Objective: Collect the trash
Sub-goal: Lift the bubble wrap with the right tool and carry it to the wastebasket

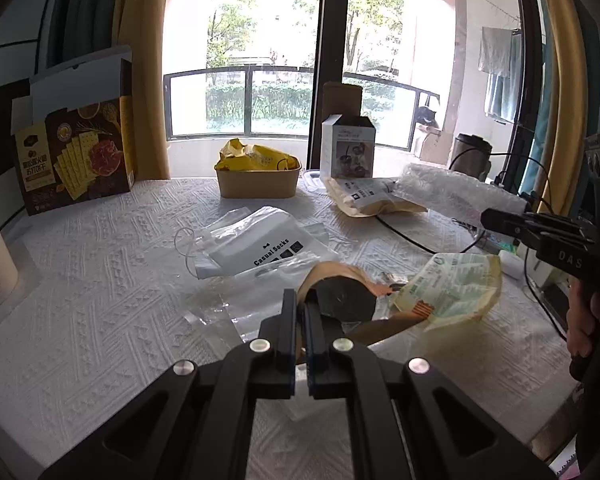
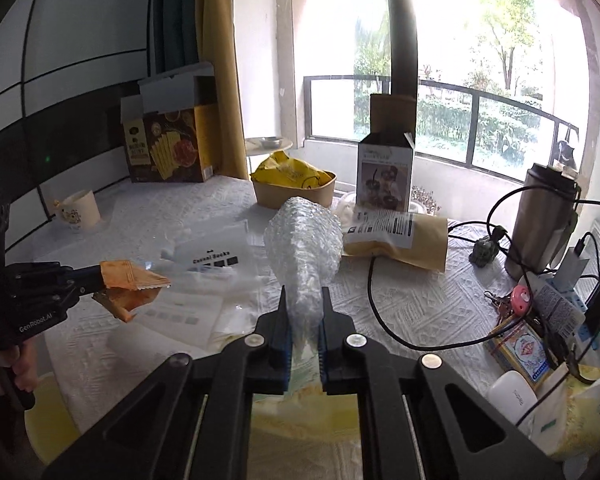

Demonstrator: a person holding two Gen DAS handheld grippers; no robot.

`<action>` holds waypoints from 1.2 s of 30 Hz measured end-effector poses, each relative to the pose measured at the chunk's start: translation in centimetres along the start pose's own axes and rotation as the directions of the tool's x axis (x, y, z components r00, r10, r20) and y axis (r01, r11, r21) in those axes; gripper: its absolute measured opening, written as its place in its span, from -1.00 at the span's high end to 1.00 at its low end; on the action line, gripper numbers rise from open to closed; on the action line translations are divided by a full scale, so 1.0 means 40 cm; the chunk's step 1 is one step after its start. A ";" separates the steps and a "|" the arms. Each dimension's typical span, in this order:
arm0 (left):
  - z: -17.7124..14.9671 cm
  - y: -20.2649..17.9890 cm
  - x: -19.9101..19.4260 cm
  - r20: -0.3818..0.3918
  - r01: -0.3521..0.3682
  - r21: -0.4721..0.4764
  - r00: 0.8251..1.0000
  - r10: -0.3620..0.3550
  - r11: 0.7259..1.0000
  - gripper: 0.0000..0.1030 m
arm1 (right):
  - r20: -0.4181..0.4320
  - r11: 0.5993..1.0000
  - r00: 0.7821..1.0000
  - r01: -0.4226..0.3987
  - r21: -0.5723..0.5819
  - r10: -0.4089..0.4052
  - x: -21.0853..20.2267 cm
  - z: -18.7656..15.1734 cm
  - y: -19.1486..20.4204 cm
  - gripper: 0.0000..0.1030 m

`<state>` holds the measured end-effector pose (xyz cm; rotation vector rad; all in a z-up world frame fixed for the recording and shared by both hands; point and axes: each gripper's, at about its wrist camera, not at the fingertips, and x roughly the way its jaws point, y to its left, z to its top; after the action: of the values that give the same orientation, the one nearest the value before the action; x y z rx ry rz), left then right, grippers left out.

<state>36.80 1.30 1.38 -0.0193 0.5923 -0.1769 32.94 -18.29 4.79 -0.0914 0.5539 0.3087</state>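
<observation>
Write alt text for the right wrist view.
The right gripper pinches a wad of bubble wrap above a white-clothed table. At left, the left gripper holds an orange wrapper; boxes stand by the window.

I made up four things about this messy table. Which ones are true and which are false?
1. The right claw is pinching bubble wrap. True.
2. The left claw is empty. False: it grips an orange wrapper.
3. The yellow bag lies in a brown paper bowl. True.
4. The cracker box lies flat. False: it stands upright with its lid open.
</observation>
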 end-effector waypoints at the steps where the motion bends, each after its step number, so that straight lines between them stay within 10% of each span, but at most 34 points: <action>1: -0.002 -0.003 -0.015 0.005 0.002 0.000 1.000 -0.002 1.000 0.95 | 0.003 1.000 1.000 -0.001 0.000 0.001 -0.009 -0.002 0.004 0.83; 36: -0.215 0.035 -0.377 0.101 -0.038 -0.088 0.994 0.047 0.995 0.97 | 0.042 0.995 0.996 -0.071 -0.073 0.074 -0.289 -0.147 0.240 0.83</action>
<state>19.94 5.56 2.48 -0.0989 0.4964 -0.1083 17.67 -13.18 5.92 -0.1335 0.5025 0.4005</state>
